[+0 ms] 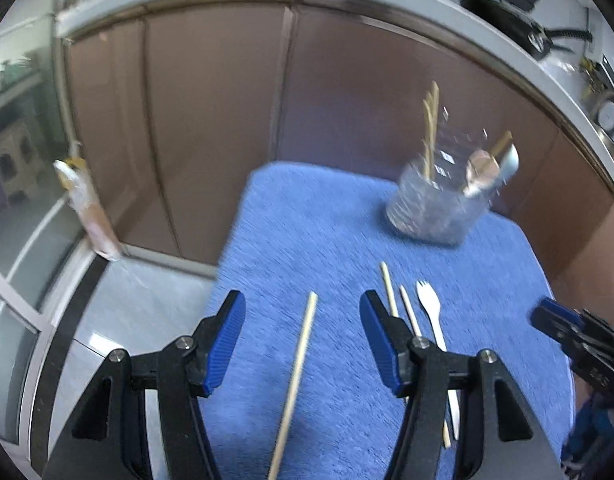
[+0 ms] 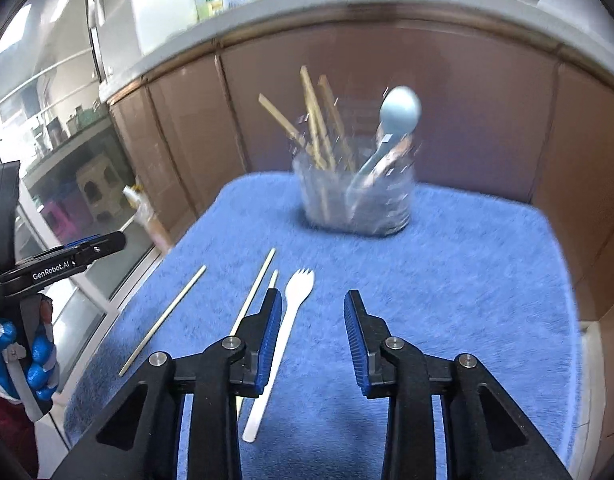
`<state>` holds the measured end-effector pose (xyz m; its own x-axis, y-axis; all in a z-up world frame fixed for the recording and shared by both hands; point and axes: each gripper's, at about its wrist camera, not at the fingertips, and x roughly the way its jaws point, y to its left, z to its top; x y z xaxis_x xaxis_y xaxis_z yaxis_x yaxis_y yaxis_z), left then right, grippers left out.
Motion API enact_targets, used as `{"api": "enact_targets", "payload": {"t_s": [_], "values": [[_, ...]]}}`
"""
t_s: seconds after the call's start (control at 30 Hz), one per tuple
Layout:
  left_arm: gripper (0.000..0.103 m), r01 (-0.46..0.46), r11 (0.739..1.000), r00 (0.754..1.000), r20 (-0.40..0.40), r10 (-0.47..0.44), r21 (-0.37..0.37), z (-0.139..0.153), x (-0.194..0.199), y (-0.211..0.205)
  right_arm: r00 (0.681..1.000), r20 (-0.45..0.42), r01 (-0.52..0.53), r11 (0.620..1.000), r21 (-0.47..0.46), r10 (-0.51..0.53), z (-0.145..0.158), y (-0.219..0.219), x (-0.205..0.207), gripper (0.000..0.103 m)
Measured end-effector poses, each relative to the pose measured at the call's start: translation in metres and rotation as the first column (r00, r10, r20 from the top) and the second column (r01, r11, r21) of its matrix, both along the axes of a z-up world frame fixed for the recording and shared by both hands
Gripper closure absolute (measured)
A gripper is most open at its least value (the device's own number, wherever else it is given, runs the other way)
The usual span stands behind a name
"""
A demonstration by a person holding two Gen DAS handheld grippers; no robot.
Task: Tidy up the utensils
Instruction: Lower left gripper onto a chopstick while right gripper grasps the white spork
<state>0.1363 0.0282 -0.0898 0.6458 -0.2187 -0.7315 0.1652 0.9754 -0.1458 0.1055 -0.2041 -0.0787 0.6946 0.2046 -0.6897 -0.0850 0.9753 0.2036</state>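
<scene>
Hovering level over the mat (image 2: 447,280), both tongs (image 1: 303,344) (image 2: 313,340) gape.

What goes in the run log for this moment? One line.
left gripper: open, over lone chopstick | right gripper: open, empty, beside white fork | clear holder: chopsticks, spoons inside | blue mat: three chopsticks, fork loose

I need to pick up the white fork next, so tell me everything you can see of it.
The white fork looks like thin plastic or pale wood: a short-tined head and a long flat handle. It lies flat on the blue mat, tines toward the clear holder, beside loose chopsticks. The right claw is open over its handle; contact is unclear.
</scene>
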Motion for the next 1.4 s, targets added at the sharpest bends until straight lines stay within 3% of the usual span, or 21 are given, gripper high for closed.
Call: {"api": "enact_targets", "payload": {"t_s": [0.3,0.73,0.9,1.17,1.4], "values": [[0.046,0.128,0.992,0.982,-0.143,-0.126,0.001,-0.034,0.027,-0.035,0.970,-0.207,-0.126,0.991,0.038,0.131,-0.044,0.022,0.063,0.077],[0.047,0.200,0.980,0.951,-0.240,-0.195,-0.002,-0.056,0.054,-0.066,0.916,-0.364,-0.186,0.982,-0.007,0.171,-0.092,0.051,0.103,0.081],[0.048,0.222,0.975,0.939,-0.271,-0.214,0.000,-0.060,0.060,-0.078,0.919,-0.362,-0.172,0.985,-0.020,0.154,-0.096,0.053,0.108,0.093],[0.062,0.261,0.965,0.903,-0.361,-0.233,0.030,-0.074,0.066,-0.095,0.936,-0.325,-0.139,0.990,0.022,0.138,-0.087,0.023,0.096,0.094],[0.065,0.279,0.956,0.883,-0.415,-0.219,0.090,-0.083,0.073,-0.112,0.947,-0.289,-0.127,0.989,0.072,0.143,-0.082,0.003,0.084,0.094]]}}
